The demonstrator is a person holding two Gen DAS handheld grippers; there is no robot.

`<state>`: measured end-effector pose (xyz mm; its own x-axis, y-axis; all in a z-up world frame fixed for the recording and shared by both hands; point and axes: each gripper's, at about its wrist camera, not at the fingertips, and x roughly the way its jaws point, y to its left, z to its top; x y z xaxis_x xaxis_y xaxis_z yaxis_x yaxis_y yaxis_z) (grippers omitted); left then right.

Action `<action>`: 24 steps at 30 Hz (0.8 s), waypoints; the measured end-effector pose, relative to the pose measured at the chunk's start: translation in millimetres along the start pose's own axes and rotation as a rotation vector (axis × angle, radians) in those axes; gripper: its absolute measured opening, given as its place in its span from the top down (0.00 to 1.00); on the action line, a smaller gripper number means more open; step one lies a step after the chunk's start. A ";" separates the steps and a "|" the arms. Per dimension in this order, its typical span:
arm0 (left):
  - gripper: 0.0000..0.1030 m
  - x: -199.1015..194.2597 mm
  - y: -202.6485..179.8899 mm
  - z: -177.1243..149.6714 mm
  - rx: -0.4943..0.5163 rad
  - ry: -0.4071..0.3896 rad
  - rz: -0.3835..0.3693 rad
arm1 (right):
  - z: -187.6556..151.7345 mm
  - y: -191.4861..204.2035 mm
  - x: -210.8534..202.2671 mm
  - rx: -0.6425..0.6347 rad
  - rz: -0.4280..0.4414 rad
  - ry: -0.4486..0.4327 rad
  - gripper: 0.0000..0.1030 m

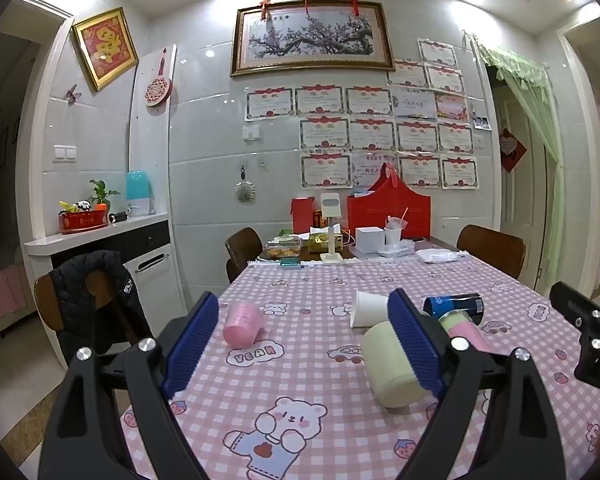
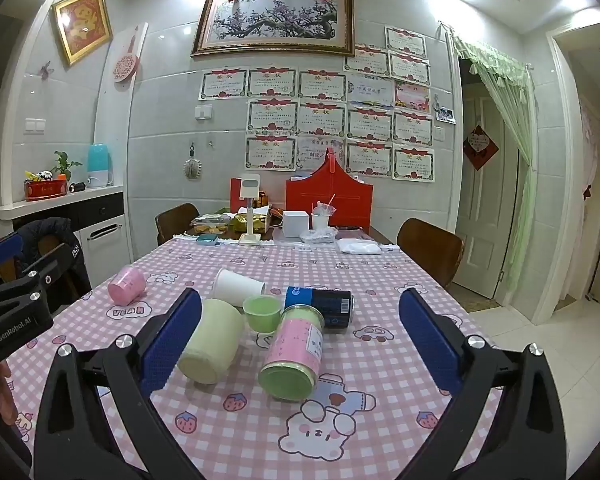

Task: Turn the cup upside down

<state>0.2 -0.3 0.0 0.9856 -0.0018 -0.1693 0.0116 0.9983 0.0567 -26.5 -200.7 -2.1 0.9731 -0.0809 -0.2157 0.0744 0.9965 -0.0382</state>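
Several cups lie on their sides on the pink checked tablecloth [image 2: 236,412]. A cream cup [image 2: 212,344] lies beside my right gripper's left finger and also shows in the left wrist view [image 1: 392,364]. A pink cup [image 2: 127,284] lies apart at the left, also in the left wrist view [image 1: 243,325]. A white paper cup [image 2: 238,286], a small green cup [image 2: 262,313], a pink-and-green canister [image 2: 294,354] and a dark blue can [image 2: 324,304] lie clustered. My left gripper [image 1: 300,340] and right gripper [image 2: 300,336] are open and empty above the table.
The table's far end holds a red box [image 2: 328,204], a white box [image 2: 295,224], a phone stand [image 2: 250,216] and food containers. Wooden chairs [image 2: 430,248] stand at both sides. A jacket-draped chair [image 1: 96,296] stands at the left. A doorway with a green curtain is on the right.
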 end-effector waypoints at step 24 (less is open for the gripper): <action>0.17 0.1 -0.8 0.1 0.003 0.002 -0.003 | 0.3 -1.9 -1.3 0.002 0.000 0.001 0.07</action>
<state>0.3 -1.1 0.0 0.9851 -0.0051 -0.1718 0.0154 0.9981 0.0589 -27.9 -202.4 -1.5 0.9728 -0.0812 -0.2169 0.0751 0.9965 -0.0366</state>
